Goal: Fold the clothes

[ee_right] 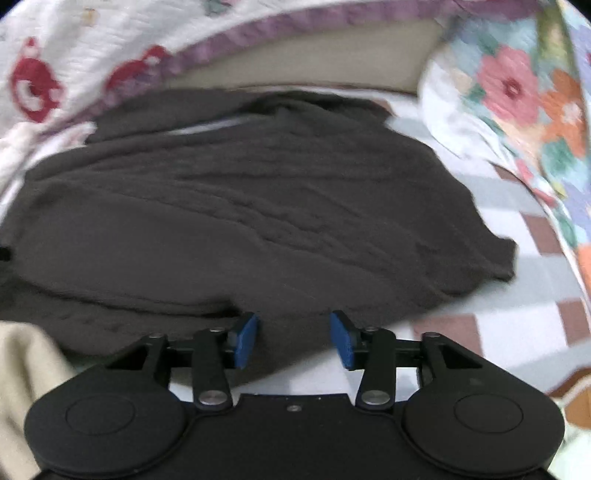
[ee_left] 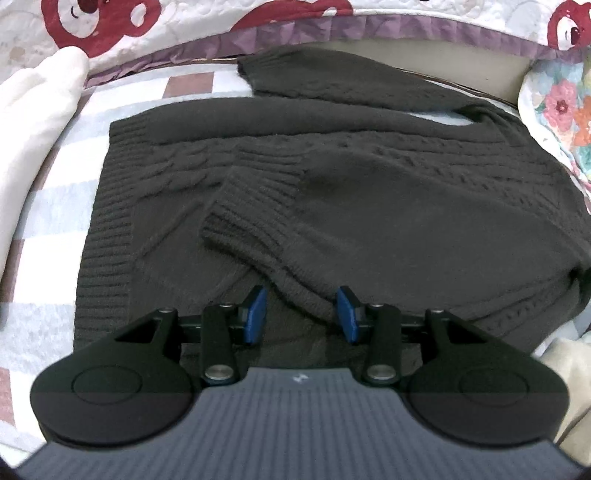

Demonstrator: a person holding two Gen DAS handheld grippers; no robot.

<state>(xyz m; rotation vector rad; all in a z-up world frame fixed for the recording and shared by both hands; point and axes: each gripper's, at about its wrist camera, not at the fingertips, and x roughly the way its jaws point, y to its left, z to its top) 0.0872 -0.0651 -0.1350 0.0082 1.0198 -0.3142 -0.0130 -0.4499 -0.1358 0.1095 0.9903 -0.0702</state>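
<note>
A dark cable-knit sweater lies flat on a checked bedsheet. One sleeve is folded across its body, with the ribbed cuff near the middle. The other sleeve stretches along the far edge. My left gripper is open and empty, just above the near edge of the folded sleeve. The sweater fills the right wrist view, which is blurred. My right gripper is open and empty over the sweater's near edge.
A white quilt with red bears lies along the far side. A floral pillow sits at the right. White fabric lies at the left and a beige cloth by the near edge.
</note>
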